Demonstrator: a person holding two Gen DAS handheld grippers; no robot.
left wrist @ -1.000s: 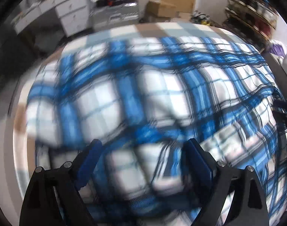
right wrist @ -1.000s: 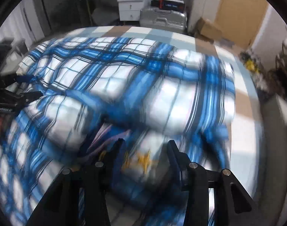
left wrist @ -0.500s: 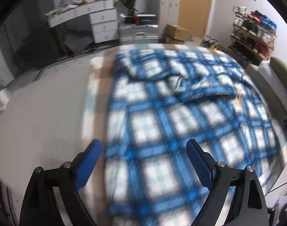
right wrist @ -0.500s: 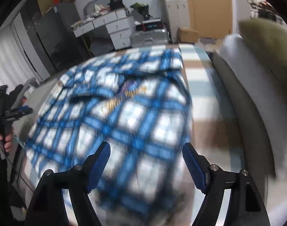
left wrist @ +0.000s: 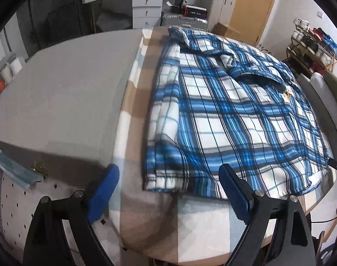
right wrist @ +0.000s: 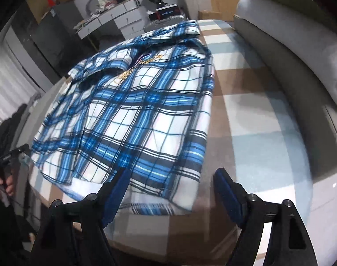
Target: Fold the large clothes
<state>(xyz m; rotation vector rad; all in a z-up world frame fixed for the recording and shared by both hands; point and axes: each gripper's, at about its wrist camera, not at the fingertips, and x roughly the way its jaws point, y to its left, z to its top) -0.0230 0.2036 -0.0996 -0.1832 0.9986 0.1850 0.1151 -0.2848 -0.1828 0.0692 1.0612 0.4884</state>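
Note:
A blue and white plaid shirt lies flat on the table's checked beige, white and pale blue cloth, its sides folded in and its collar at the far end. My left gripper hangs open above the shirt's near left hem corner, holding nothing. In the right wrist view the same shirt reaches the table's near edge, a gold emblem near its collar. My right gripper hovers open over the near right hem corner, its blue pads clear of the fabric.
A grey slab lies left of the checked cloth. A grey sofa runs along the table's right side. A white drawer desk, a suitcase, boxes and a shoe rack stand beyond. A hand holds the other gripper at the left edge.
Both grippers have drawn back from over the shirt's middle to its near hem. The right jaws, earlier narrow around fabric, have spread and let go. The shirt has settled flat.

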